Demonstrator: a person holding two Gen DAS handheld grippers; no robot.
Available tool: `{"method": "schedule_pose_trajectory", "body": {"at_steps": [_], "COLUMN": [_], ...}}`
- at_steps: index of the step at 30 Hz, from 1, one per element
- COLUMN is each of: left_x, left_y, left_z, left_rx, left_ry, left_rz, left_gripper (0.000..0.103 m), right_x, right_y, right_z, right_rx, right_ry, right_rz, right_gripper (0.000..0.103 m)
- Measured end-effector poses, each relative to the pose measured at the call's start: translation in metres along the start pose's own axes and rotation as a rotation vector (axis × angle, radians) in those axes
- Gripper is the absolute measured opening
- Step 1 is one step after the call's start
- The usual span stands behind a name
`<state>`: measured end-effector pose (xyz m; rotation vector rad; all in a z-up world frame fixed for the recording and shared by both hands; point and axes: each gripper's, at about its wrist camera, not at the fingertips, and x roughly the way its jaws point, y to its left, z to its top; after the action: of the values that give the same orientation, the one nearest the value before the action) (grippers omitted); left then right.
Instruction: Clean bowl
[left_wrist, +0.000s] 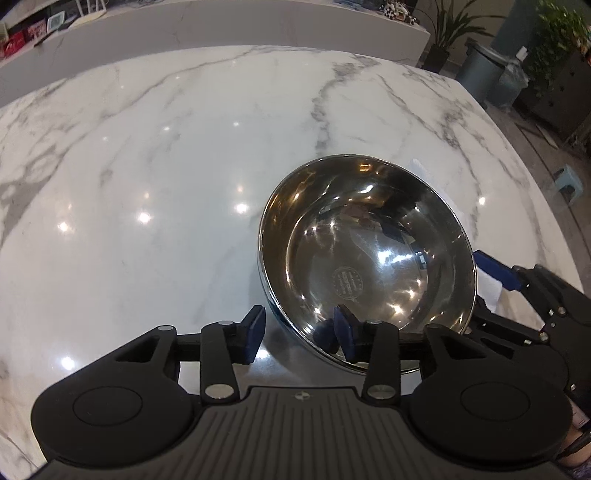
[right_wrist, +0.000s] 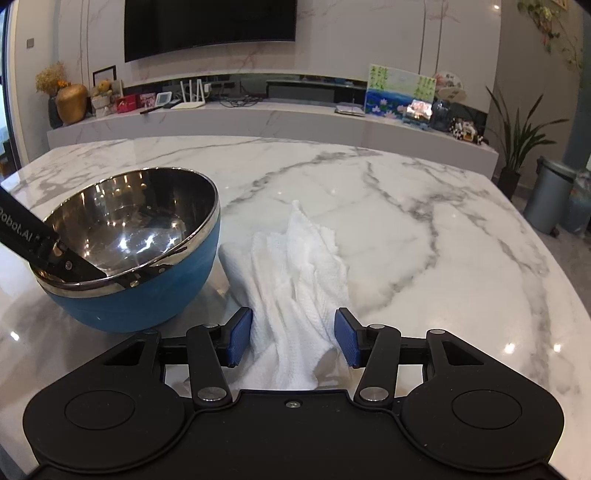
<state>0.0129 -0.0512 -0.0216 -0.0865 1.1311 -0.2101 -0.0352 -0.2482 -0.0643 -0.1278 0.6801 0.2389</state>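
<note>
A steel bowl (left_wrist: 365, 251) with a blue outside (right_wrist: 140, 291) sits on the marble table, tilted. My left gripper (left_wrist: 301, 334) is open; its jaws straddle the bowl's near rim, one pad outside and one inside. Its finger reaches over the rim in the right wrist view (right_wrist: 70, 264). A crumpled white cloth (right_wrist: 295, 280) lies on the table right of the bowl. My right gripper (right_wrist: 293, 341) is open with the cloth's near end between its pads. It also shows in the left wrist view (left_wrist: 496, 271) beyond the bowl.
The marble table (right_wrist: 424, 236) stretches ahead and to the right. A low white counter (right_wrist: 258, 118) with ornaments runs behind it. A grey bin (right_wrist: 550, 199) and potted plants stand off the table's right side.
</note>
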Motion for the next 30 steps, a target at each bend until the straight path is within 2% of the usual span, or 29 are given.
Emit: {"method": "schedule_pose_trajectory", "body": {"at_steps": [1,3,6,9,13,15,17,30], "left_x": [0.000,0.001,0.002,0.003,0.003,0.002,0.001,-0.002], "left_y": [0.000,0.001,0.001,0.003,0.003,0.003,0.002,0.003], "left_z": [0.000,-0.001,-0.003,-0.002,-0.002,-0.001,0.000,-0.002], "left_rx": [-0.005,-0.016,-0.030,-0.040,-0.042,-0.038,-0.034,-0.015], "left_ry": [0.000,-0.001,-0.004,-0.009,-0.014,-0.019,-0.024,-0.029], "left_rz": [-0.001,-0.004,-0.006,-0.011,-0.019,-0.017,-0.016,-0.002], "left_gripper": [0.040,0.044,0.048,0.048,0.045,0.034,0.027,0.025], "right_x": [0.000,-0.001,-0.001,-0.002,-0.018,-0.025,-0.031,-0.035], "right_y": [0.000,0.000,0.003,0.004,0.007,0.010,0.014,0.029], "right_z": [0.000,-0.001,0.000,0.003,0.013,0.017,0.020,0.024], "right_rx": [0.002,-0.004,-0.028,-0.034,-0.022,-0.030,-0.038,-0.050], "right_ry": [-0.003,-0.006,-0.005,-0.002,-0.023,-0.031,-0.043,-0.024], "right_rz": [-0.009,-0.035,-0.044,-0.043,-0.008,0.007,0.026,0.086], "right_gripper": [0.032,0.025,0.019,0.014,0.014,0.014,0.014,0.014]}}
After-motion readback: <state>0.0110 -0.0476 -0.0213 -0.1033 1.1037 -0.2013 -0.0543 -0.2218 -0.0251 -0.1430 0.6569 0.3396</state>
